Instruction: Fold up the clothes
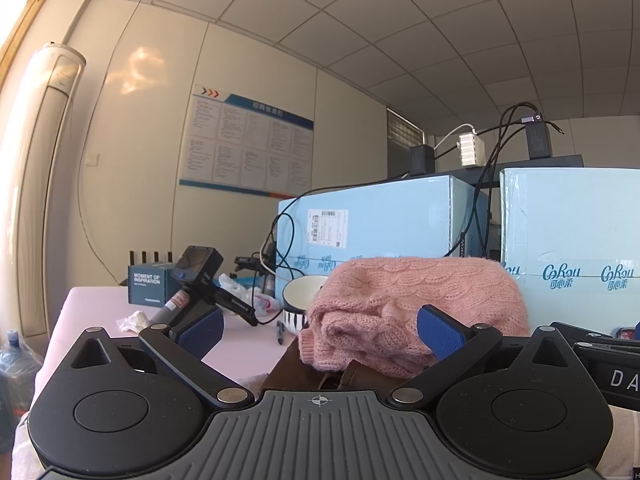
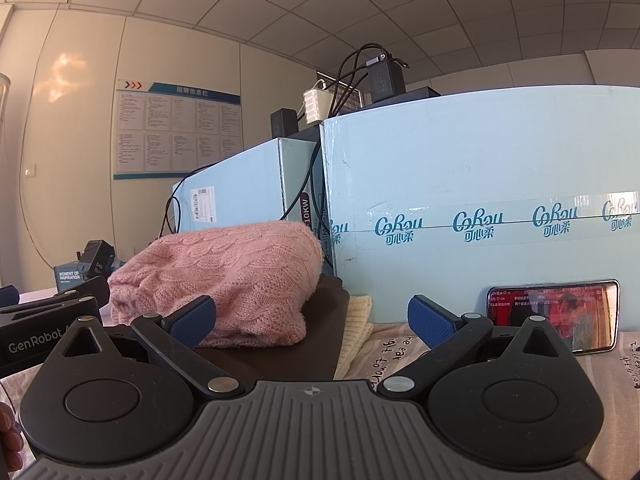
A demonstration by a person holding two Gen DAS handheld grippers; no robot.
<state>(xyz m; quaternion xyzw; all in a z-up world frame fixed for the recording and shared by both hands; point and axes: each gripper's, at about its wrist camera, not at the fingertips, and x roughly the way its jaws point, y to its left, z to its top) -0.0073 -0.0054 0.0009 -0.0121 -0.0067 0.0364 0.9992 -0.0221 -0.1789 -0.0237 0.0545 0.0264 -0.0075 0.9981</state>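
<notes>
A pink cable-knit sweater (image 2: 224,276) lies folded into a rounded bundle. It rests on a flat dark brown garment (image 2: 288,344), beside a cream knit piece (image 2: 356,332).

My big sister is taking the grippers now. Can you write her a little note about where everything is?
Left gripper: open, holding nothing, pointed at the pink sweater.
Right gripper: open, holding nothing.
The pink sweater lies bundled on top of a dark brown garment; a cream knit piece peeks out beside that, and a phone leans on the blue box.
Done: the sweater looks roughly folded, though I cannot tell how neatly.
Left: probably the brown and cream pieces below.
</notes>
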